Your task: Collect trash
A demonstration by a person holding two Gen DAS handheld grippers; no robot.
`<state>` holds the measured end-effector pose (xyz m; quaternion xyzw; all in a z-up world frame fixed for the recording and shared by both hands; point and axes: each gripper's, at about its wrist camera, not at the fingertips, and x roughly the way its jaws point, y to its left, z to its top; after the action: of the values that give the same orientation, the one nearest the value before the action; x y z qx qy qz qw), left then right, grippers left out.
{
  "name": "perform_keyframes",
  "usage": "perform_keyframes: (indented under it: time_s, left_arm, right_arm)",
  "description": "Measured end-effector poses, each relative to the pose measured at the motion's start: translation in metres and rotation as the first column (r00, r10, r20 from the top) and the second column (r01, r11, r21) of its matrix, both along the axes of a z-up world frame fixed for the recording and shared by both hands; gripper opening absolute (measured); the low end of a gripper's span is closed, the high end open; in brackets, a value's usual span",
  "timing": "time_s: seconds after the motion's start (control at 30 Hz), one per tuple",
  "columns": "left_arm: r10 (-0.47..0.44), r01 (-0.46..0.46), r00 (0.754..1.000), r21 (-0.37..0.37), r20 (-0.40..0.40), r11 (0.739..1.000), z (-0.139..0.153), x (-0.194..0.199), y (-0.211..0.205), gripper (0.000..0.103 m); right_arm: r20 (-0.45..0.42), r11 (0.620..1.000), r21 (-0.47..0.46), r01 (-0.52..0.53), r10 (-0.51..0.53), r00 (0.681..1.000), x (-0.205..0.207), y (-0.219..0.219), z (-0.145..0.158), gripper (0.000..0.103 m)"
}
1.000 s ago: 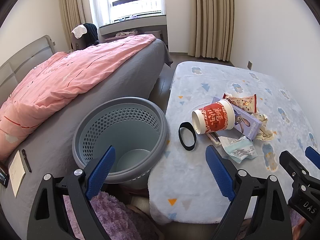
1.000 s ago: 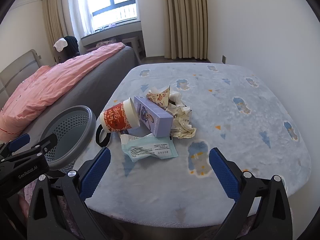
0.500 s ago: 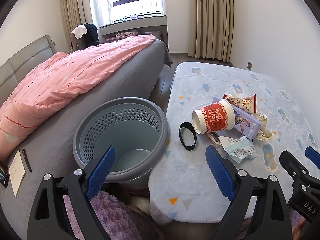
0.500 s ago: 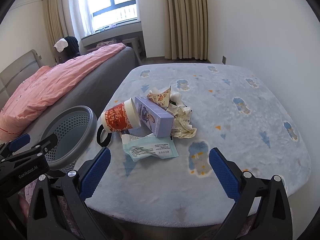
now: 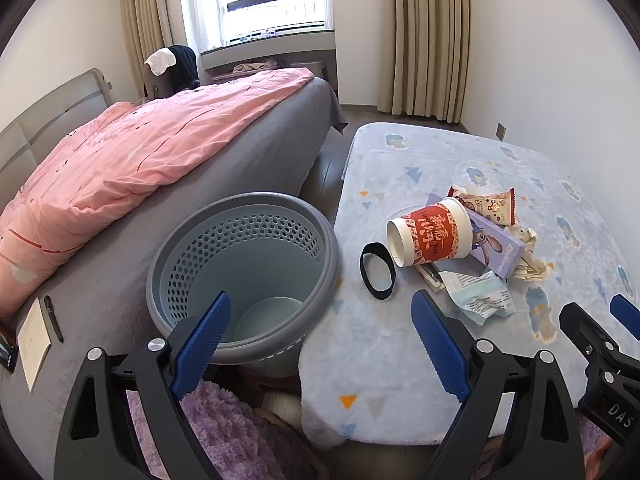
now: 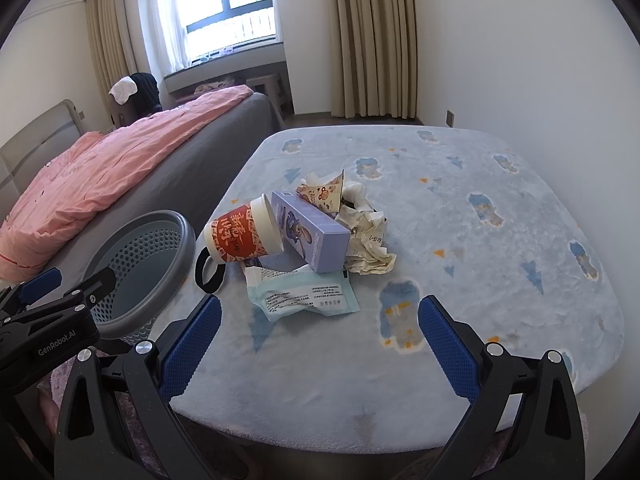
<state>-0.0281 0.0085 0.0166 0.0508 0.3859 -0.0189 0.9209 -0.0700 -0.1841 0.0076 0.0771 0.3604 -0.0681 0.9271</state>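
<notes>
A pile of trash lies on the blue-covered table (image 6: 480, 280): a tipped red paper cup (image 6: 240, 234) (image 5: 430, 232), a purple carton (image 6: 308, 232) (image 5: 494, 244), a snack wrapper (image 6: 322, 192) (image 5: 490, 206), crumpled paper (image 6: 368, 240), a pale green wipes packet (image 6: 308, 294) (image 5: 478, 298) and a black band (image 6: 208, 270) (image 5: 378, 266). A grey perforated bin (image 5: 244, 272) (image 6: 140, 268) stands left of the table. My left gripper (image 5: 320, 344) is open above the bin's near rim. My right gripper (image 6: 318, 344) is open over the table's near edge, short of the pile.
A bed with a pink duvet (image 5: 140, 160) and grey sheet runs along the left, close behind the bin. A notepad and pen (image 5: 38, 336) lie on the bed's near corner. A purple fuzzy cloth (image 5: 224, 428) sits below the left gripper. Curtains and a window fill the far wall.
The right gripper has edged slightly, so the pile sits a little lower and closer in its view. The left view is nearly unchanged.
</notes>
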Motion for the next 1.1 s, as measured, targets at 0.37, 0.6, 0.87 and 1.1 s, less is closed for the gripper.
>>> perform_keyframes:
  time_s: [0.37, 0.6, 0.87, 1.1]
  left_arm:
    - [0.001, -0.001, 1.000, -0.002, -0.003, 1.000, -0.001, 0.000, 0.001, 0.087]
    - [0.013, -0.013, 1.000, 0.009, -0.021, 1.000, -0.007, 0.006, 0.001, 0.087]
    - [0.010, -0.009, 0.999, 0.016, -0.038, 1.000, -0.015, 0.019, -0.003, 0.087]
    - [0.011, -0.011, 0.999, 0.024, -0.030, 1.000, -0.013, 0.033, -0.007, 0.087]
  right_arm:
    - [-0.006, 1.000, 0.005, -0.005, 0.005, 1.000, 0.001, 0.003, -0.004, 0.097]
    - [-0.008, 0.999, 0.027, -0.018, 0.018, 1.000, 0.006, -0.003, -0.011, 0.097]
    - [-0.025, 0.998, 0.039, -0.049, 0.050, 0.998, 0.024, -0.014, -0.020, 0.097]
    - [-0.047, 0.995, 0.057, -0.083, 0.086, 0.995, 0.045, -0.029, -0.022, 0.097]
